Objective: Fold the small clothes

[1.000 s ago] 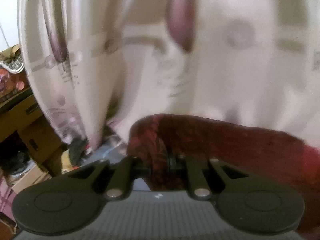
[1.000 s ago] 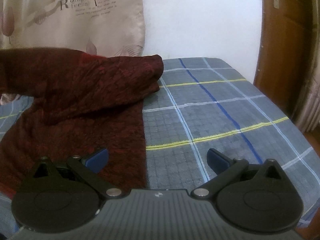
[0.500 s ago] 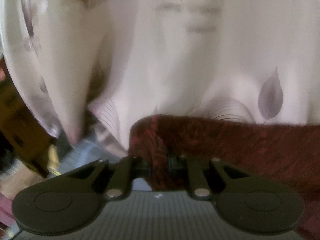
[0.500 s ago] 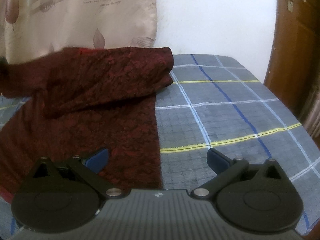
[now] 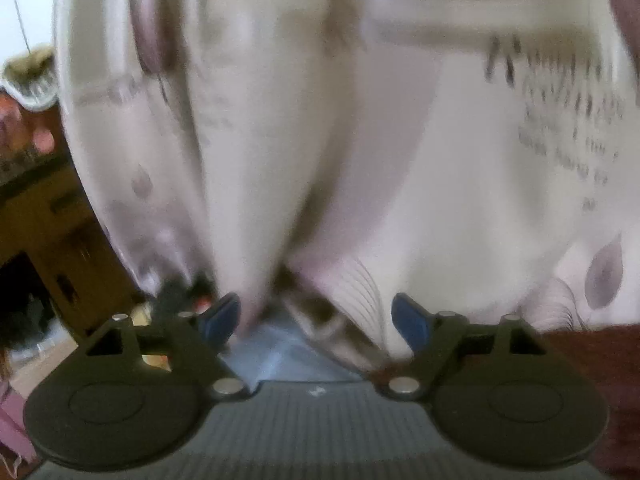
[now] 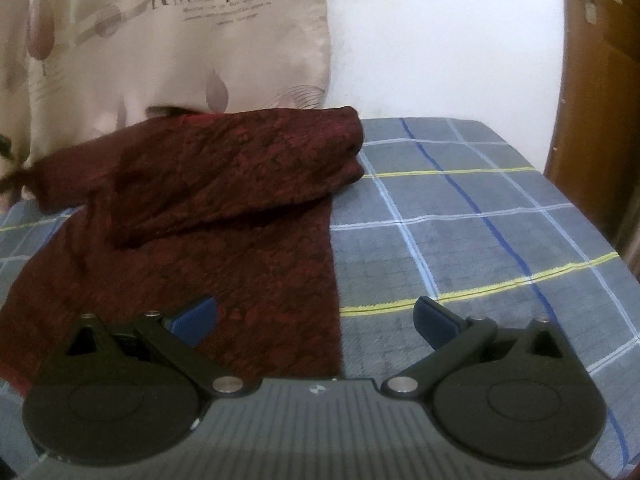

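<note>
One dark red patterned knit garment (image 6: 224, 216) lies on the blue checked bedcover (image 6: 460, 248), a sleeve folded across it. Left of it, our left gripper (image 5: 316, 320) is opening, nothing between its jaws. Over its near right edge our right gripper (image 6: 316, 318) gapes empty. It looks soft, light, floppy; we'd pinch the hem corners.

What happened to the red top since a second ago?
The left tongs let go of the red top: a second ago they pinched its edge, and now their jaws are opening with nothing between them. The folded-over part now lies on the top, on the bed. The right tongs stayed open over the near edge, holding nothing.
</note>
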`<state>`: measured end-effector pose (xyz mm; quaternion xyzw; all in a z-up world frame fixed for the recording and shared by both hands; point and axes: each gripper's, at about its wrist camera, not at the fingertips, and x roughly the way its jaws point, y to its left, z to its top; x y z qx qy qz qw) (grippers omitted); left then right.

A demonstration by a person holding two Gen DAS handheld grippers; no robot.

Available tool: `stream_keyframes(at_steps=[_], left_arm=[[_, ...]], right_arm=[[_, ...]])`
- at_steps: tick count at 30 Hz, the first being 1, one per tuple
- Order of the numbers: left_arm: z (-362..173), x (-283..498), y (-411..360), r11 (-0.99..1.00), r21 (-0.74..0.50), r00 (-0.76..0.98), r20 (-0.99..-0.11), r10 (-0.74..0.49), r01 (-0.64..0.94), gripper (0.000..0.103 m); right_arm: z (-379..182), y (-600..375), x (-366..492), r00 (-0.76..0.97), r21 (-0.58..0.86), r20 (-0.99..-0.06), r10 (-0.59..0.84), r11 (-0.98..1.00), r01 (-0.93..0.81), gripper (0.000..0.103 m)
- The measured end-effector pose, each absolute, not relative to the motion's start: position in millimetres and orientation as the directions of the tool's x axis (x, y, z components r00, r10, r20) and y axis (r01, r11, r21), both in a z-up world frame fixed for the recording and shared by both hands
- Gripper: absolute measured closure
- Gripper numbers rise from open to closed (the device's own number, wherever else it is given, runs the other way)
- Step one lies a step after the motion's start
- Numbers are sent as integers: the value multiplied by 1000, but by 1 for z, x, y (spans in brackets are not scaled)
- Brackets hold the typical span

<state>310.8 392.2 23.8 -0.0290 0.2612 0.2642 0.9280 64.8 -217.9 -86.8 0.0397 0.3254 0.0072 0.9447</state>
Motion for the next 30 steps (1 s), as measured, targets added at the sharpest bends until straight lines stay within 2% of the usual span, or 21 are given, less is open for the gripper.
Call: stream_keyframes(at_steps=[3,9,11,13,17,21,25,28,29,30], left_arm=[[24,300,398,844,117,707,-494,506,-523,20],[-9,264,382,918,50,753,-555,353,-393,20],[-32,253,391,908,-41,714,-634,298,-416,20],[-58,237,405,872,-209,713,-671,201,-442,20],[-88,214,416,758,-488,762,-647,17,-432,21],[-101,231,415,648,-665,809,-574,-125,-371,21],[-119,255,419,544,-717,810,-576,-111,-435,21],[-124,259,428,474,-761,850,-524,-46,-443,23],[-119,260,431,487,-742,854,-520,12,-460,43],[-113,265,436,522,-701,842,-536,61,-485,73]], right_arm=[[-86,-213,65,786,80,-617,42,997,10,0],[-80,-209,69,785,123,-614,78,992,-2,0],[-78,-207,67,790,115,-608,81,993,-13,0],[-77,-204,65,788,106,-610,83,994,-23,0],[-79,-202,65,780,93,-620,79,995,-26,0],[-85,-194,69,762,80,-643,75,996,-31,0],[-86,-182,72,758,61,-648,79,997,-52,0],[-87,-176,73,755,33,-652,72,997,-66,0],[-88,-174,74,754,21,-653,64,998,-67,0],[-88,-174,74,754,10,-654,58,998,-68,0]])
